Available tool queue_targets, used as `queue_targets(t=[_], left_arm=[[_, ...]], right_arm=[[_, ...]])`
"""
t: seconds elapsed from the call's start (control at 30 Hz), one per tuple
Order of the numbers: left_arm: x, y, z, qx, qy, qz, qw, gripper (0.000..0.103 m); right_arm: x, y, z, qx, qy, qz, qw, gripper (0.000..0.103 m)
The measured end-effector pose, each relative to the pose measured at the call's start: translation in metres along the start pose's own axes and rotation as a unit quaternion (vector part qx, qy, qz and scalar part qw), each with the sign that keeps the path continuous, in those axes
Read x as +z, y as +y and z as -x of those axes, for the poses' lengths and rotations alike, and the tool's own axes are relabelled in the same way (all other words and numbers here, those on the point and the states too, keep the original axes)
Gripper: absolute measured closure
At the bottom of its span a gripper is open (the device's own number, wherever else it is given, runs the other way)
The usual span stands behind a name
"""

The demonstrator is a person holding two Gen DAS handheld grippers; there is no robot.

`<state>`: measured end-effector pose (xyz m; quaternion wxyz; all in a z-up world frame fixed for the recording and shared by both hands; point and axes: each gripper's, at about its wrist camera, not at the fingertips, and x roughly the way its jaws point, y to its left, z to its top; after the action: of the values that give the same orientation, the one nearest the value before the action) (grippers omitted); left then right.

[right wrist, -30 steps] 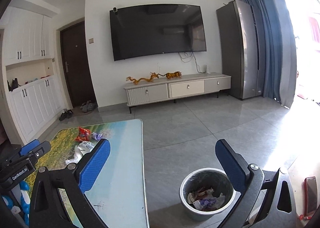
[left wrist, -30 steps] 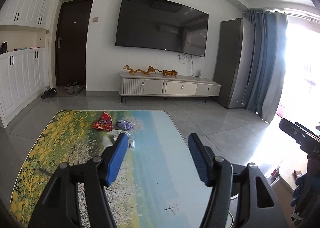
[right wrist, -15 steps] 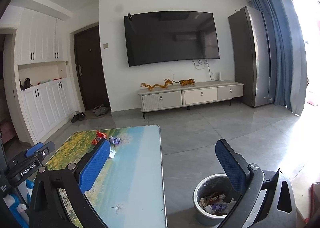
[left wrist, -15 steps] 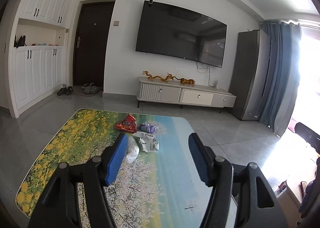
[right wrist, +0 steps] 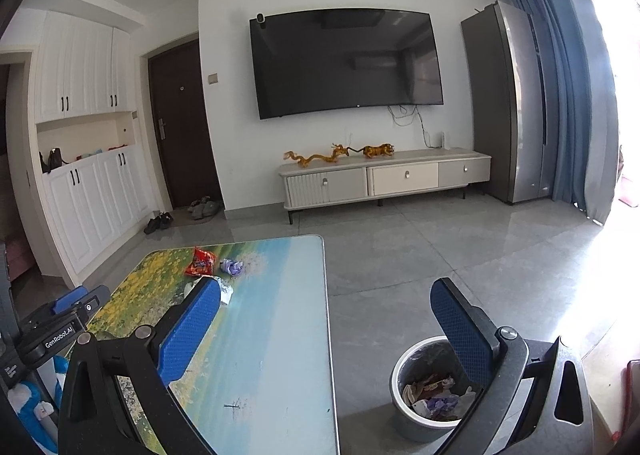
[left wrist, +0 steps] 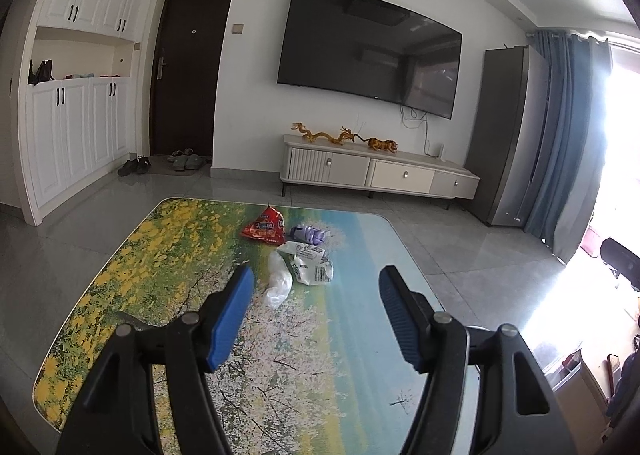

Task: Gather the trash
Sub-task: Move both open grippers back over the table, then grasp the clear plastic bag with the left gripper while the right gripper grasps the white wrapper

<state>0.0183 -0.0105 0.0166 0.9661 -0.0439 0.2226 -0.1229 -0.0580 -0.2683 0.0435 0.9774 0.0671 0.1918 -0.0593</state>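
Note:
On the landscape-print table (left wrist: 168, 255) lies a small pile of trash: a red snack packet (left wrist: 264, 227), a purple wrapper (left wrist: 308, 234), a white printed wrapper (left wrist: 310, 261) and a clear plastic bag (left wrist: 279, 283). My left gripper (left wrist: 316, 275) hovers over the table just short of the pile; its jaws are opening with nothing between them. My right gripper (right wrist: 325, 287) is open and empty, held over the table's right edge and the floor. Below its right finger stands a grey bin (right wrist: 400, 367) holding several wrappers. The right wrist view also shows the red packet (right wrist: 201, 261) and purple wrapper (right wrist: 232, 266).
A TV cabinet (left wrist: 380, 175) with golden figurines stands against the far wall under a large TV. White cupboards (left wrist: 72, 135) and shoes by a dark door are at the left. A grey fridge (left wrist: 508, 135) and blue curtains stand at the right. Grey tiled floor surrounds the table.
The left gripper has swung towards the trash pile, which moved from beside its left finger to between the two fingers. The right gripper has stayed nearly still.

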Motion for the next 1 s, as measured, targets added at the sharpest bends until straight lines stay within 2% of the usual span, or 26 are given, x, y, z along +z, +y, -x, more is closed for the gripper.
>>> queue_targets(t=[0.27, 0.6, 0.8, 1.0], left_arm=[[-0.005, 0.01, -0.017, 0.012, 0.015, 0.004, 0.9998, 0.039], [-0.006, 0.031, -0.037, 0.005, 0.032, 0.0, 0.9995, 0.039], [-0.004, 0.057, -0.052, 0.003, 0.048, 0.01, 0.9988, 0.039], [-0.01, 0.077, -0.082, -0.014, 0.093, 0.004, 0.9956, 0.039]], right_arm=[[-0.004, 0.001, -0.012, 0.004, 0.011, -0.003, 1.0, 0.0], [-0.01, 0.005, -0.034, 0.018, 0.031, 0.0, 0.999, 0.0], [-0.01, 0.013, -0.059, 0.042, 0.045, 0.006, 0.998, 0.0], [-0.015, 0.031, -0.097, 0.085, 0.069, 0.017, 0.994, 0.004]])
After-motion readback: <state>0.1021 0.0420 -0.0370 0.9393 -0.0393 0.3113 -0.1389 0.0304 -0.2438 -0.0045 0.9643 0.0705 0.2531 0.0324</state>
